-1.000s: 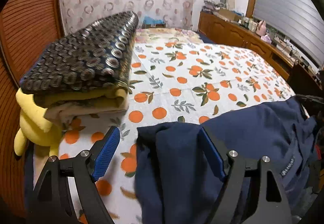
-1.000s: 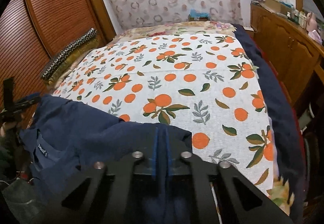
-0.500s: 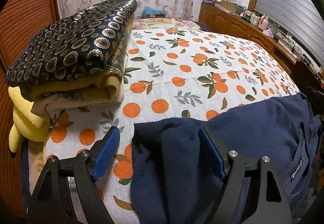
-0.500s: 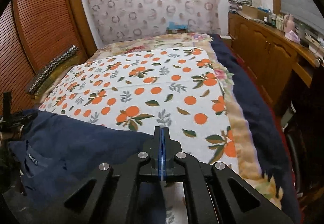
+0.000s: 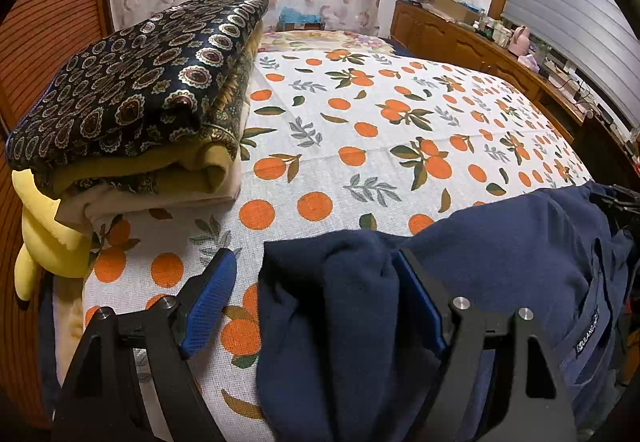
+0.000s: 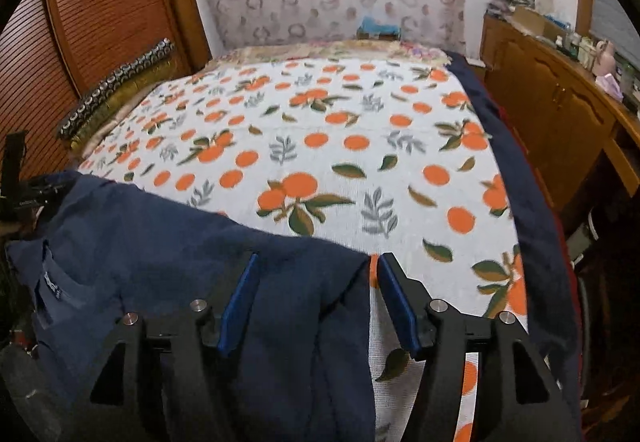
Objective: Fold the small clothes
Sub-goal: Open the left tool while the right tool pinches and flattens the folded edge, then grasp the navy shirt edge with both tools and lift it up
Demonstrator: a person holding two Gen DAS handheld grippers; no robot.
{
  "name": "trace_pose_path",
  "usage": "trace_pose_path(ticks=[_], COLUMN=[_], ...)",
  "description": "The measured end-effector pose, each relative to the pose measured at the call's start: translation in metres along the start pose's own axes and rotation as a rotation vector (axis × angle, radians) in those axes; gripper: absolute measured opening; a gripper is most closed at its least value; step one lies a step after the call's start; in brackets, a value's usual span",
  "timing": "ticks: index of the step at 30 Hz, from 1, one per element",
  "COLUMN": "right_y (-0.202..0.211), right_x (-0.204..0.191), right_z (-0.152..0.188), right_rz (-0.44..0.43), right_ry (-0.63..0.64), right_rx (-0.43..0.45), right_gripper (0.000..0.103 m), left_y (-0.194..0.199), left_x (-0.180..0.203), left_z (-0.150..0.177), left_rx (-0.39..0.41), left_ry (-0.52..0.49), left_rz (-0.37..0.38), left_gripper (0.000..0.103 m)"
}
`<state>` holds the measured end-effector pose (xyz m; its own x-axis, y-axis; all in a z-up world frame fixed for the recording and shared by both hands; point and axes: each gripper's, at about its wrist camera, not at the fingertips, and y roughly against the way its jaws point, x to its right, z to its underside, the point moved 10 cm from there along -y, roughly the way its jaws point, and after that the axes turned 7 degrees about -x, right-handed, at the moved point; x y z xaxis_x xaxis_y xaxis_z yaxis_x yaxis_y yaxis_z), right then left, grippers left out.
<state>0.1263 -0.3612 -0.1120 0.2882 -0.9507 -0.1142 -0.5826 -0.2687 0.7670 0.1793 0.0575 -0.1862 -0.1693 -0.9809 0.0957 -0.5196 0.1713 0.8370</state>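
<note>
A navy blue garment [image 5: 500,266] lies spread along the near edge of the bed, with a small label near its collar; it also shows in the right wrist view [image 6: 168,242]. My left gripper [image 5: 316,282] is open, its blue-padded fingers astride the garment's bunched left corner. My right gripper [image 6: 314,286] is open, its fingers astride the garment's right corner, which lies on the bedsheet [image 6: 320,146].
A stack of folded patterned blankets [image 5: 136,98] sits at the bed's left, over a yellow plush toy [image 5: 44,238]. A wooden cabinet [image 6: 560,114] runs along the right. A wooden wardrobe [image 6: 100,2] stands at the left.
My right gripper has opened and let go of the garment's corner. My left gripper has stayed open and moved a little forward over the bed.
</note>
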Motion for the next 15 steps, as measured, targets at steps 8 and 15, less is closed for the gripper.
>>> trace_pose_path(ticks=[8, 15], right_y=[-0.002, -0.006], right_x=[-0.011, -0.035], right_z=[0.000, 0.006], right_rz=[0.001, -0.022], right_ry=[0.032, 0.119], right_rx=[-0.001, -0.002], right_gripper=[0.064, 0.029], left_y=[0.001, 0.010], left_x=[0.000, 0.020], left_z=[0.001, 0.009], left_rx=[0.001, -0.017], left_ry=[0.003, -0.015], left_rz=[0.008, 0.162], left_gripper=[0.077, 0.023])
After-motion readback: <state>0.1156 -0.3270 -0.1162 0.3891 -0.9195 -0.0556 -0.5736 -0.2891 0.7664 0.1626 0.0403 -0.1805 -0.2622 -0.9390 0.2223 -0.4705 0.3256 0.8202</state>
